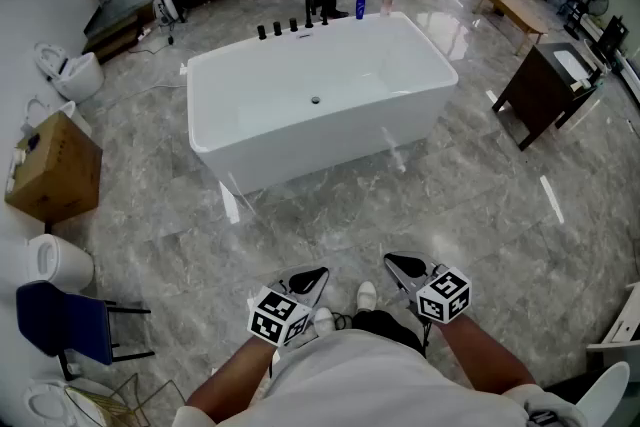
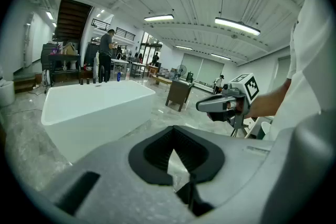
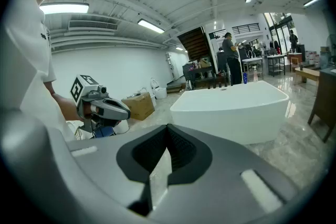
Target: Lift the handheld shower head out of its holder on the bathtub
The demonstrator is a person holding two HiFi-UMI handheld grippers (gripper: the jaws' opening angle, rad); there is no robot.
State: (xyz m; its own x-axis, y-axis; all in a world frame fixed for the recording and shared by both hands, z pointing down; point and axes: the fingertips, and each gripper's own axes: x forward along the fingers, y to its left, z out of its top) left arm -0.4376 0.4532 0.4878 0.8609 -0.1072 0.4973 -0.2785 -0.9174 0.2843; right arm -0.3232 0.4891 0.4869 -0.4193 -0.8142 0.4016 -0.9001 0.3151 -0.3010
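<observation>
The left gripper (image 1: 308, 281) and right gripper (image 1: 404, 267) hover near, fingers closed, empty. The bathtub (image 1: 300, 155) stands farther off.

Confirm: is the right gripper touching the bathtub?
Apart. The head view shows the right gripper held low near the frame's bottom, with a wide stretch of marble floor between it and the bathtub.
</observation>
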